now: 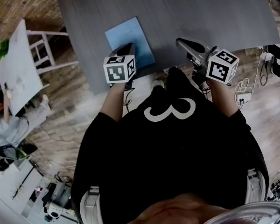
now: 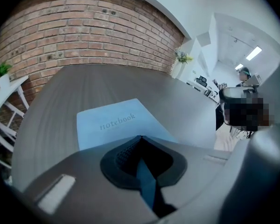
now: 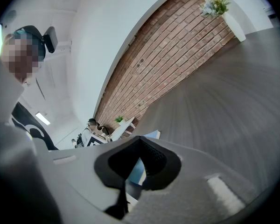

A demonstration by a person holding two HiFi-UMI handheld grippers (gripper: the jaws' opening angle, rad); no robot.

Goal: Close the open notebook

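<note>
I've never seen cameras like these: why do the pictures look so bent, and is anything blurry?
Head view: the wide lens bends the floor around the dark grey table; light is even, no glare. Left gripper view: the red brick wall arches, corners go black, the light blue notebook is sharp, the left gripper softer. Right gripper view: tilted, table grain smeared.

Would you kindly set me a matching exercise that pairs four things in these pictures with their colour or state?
Things:
1. notebook
2. table
3. wall
4. left gripper

Descriptions:
A. red brick
B. jaws together, nothing held
C. light blue, lying closed
D. grey

Pairs: 1-C, 2-D, 3-A, 4-B.
</note>
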